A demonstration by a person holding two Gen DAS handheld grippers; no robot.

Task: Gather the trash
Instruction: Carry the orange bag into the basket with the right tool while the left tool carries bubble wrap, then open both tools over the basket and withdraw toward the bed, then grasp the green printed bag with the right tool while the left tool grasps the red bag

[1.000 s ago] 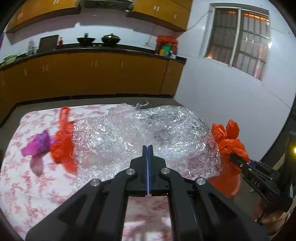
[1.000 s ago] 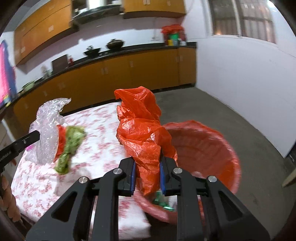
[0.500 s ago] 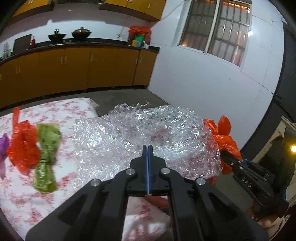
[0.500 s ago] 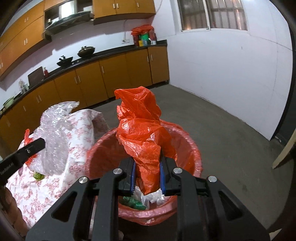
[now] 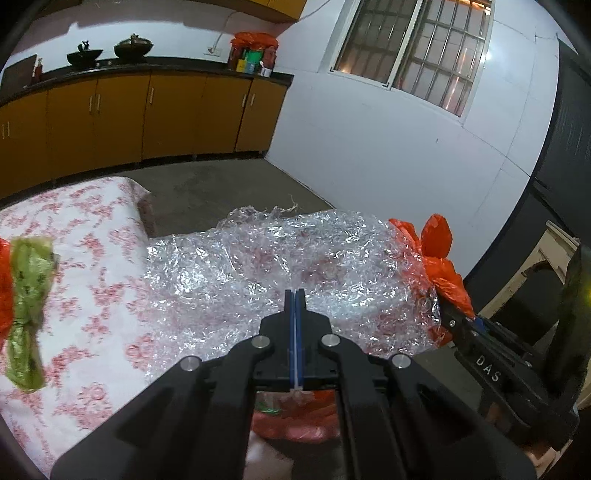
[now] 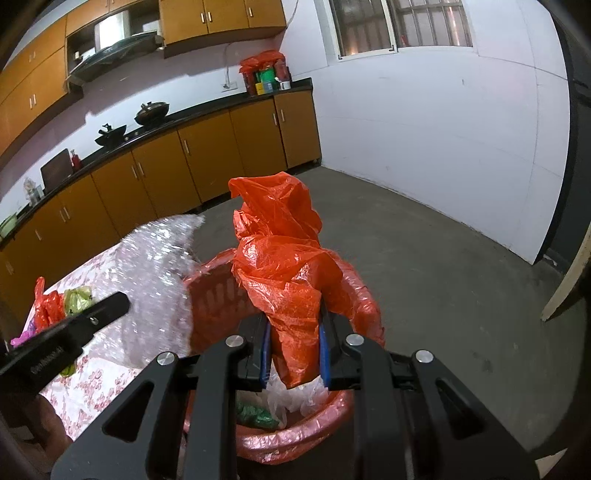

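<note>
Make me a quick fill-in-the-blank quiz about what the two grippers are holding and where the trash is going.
1. The right gripper is shut on a crumpled ____ plastic bag.
2. The left gripper holds a sheet of clear ____ wrap.
3. Both pieces hang over a ____ lined with red plastic.
4. The green bag lies on the ____ tablecloth.

Missing words: red; bubble; bin; floral

It was a home kitchen. Orange-brown cabinets (image 6: 207, 162) ran along the wall under a dark surface (image 6: 207, 112) that carried two woks (image 6: 151, 110), with upper cupboards (image 6: 221, 18) and a range hood (image 6: 114, 48) above. A barred window (image 5: 417, 48) sat in the white wall over a bare concrete floor (image 6: 424, 266).
</note>
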